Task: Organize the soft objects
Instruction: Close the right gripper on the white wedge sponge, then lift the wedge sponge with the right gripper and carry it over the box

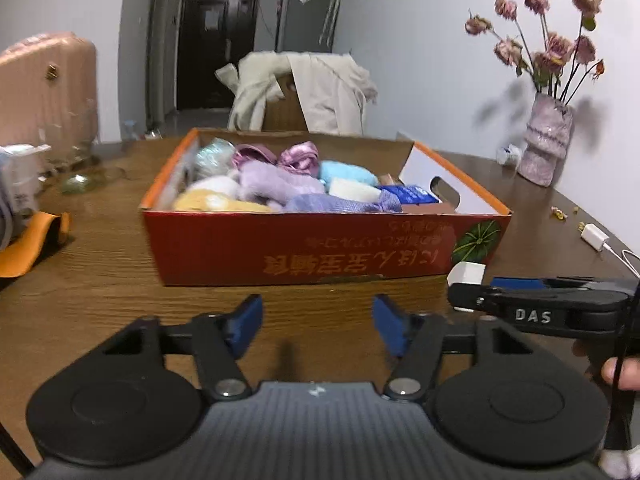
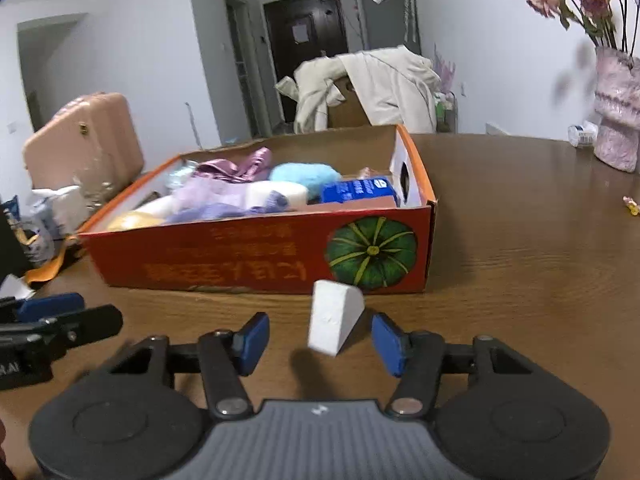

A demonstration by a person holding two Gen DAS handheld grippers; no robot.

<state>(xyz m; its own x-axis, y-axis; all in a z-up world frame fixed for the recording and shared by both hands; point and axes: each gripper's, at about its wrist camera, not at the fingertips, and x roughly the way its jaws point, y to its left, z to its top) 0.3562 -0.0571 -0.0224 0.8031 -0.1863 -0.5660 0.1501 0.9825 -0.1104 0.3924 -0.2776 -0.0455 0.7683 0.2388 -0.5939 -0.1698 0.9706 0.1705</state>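
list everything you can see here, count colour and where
box: one, red-orange, pumpkin print, mid-table
soft items: several, purple, blue, yellow, white, pink, inside the box
white wedge: one, on the table before the box, between the right jaws, untouched
vase: one, pink, dried roses, table's right side
charger: one, white, right of the box
suitcase: one, pink, behind the table, left
coat: one, cream, over a chair behind the box
table: one, brown wood
left gripper: jaws open, empty
right gripper: jaws open

One red cardboard box holds about nine soft bundles. In front of the box: one white wedge, two tools. Beside it, one vase.
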